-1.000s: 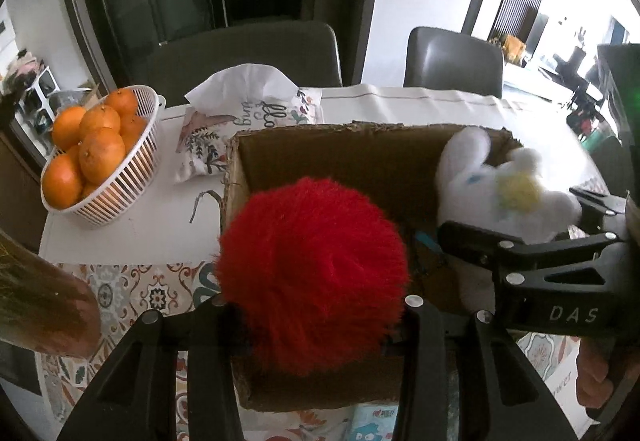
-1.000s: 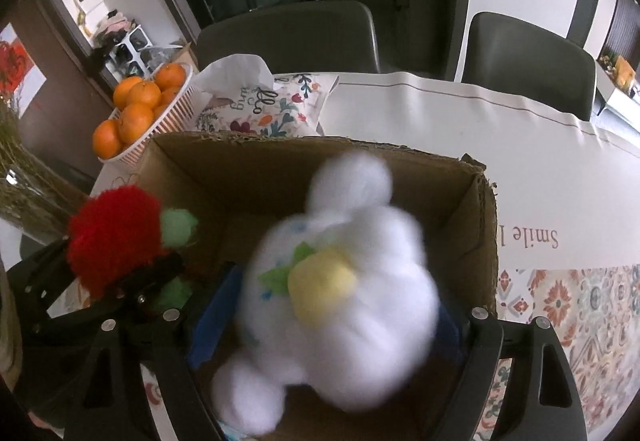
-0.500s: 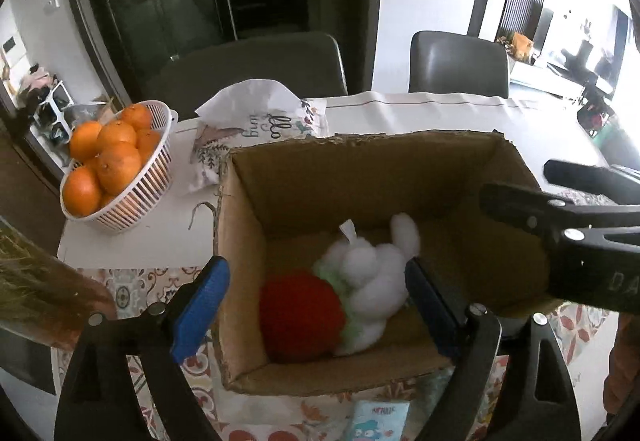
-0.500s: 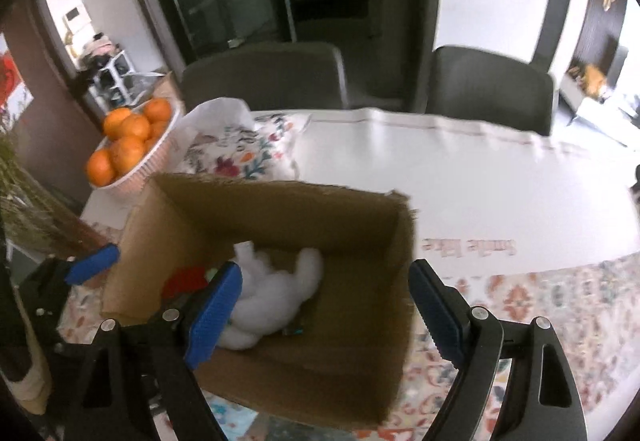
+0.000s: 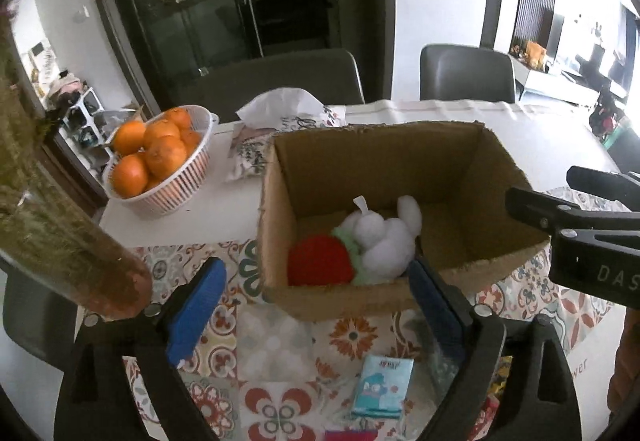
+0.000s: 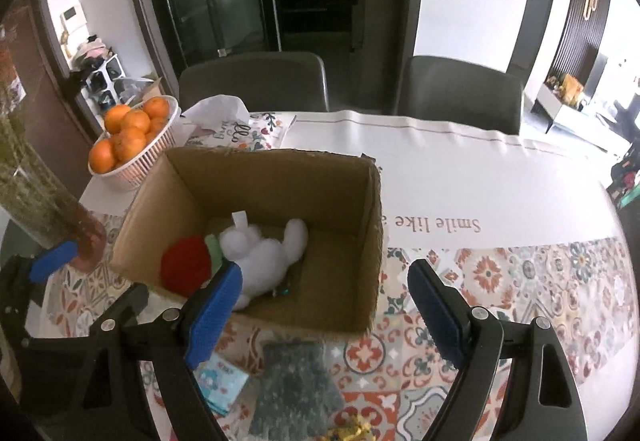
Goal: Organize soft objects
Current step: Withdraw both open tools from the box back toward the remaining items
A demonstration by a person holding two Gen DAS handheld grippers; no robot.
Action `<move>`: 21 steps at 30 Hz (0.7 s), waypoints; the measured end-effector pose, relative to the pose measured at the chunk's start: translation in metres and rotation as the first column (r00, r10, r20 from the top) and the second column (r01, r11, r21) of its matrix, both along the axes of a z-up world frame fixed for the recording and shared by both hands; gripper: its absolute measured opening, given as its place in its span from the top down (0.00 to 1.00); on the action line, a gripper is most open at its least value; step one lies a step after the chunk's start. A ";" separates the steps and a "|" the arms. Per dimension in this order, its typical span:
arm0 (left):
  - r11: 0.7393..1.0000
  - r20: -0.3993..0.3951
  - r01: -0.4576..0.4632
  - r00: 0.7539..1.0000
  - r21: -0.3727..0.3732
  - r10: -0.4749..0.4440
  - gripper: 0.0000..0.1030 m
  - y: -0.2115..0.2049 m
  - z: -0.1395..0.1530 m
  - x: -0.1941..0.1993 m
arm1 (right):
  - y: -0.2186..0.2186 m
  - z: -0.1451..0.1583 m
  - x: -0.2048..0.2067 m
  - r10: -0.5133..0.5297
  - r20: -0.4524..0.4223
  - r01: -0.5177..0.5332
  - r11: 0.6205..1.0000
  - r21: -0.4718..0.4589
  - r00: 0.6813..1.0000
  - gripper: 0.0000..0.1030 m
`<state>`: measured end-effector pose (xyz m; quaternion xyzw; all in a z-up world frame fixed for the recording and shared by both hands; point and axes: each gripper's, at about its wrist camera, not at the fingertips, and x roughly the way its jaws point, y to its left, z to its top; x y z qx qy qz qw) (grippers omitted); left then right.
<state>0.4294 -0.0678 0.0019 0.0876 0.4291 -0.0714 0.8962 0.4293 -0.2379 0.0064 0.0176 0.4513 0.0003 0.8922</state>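
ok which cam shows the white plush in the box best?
Right wrist. It looks down into the cardboard box, so most of the white plush shows, tag and limbs included. In the left wrist view the plush sits lower behind the box's near wall, its bottom cut off.

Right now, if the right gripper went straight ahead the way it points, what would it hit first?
Probably the near right wall of the open brown cardboard box; the open right gripper points just over it, so depth is uncertain.

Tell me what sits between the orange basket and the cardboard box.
A floral tissue pouch with a white tissue sticking up lies between the orange basket and the cardboard box, clearest in the left wrist view.
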 end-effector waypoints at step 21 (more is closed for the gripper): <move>0.999 0.020 -0.035 0.999 0.014 0.035 0.05 0.022 0.020 -0.096 | 0.007 0.002 -0.096 -0.038 0.002 0.038 0.999 0.011 0.999 0.16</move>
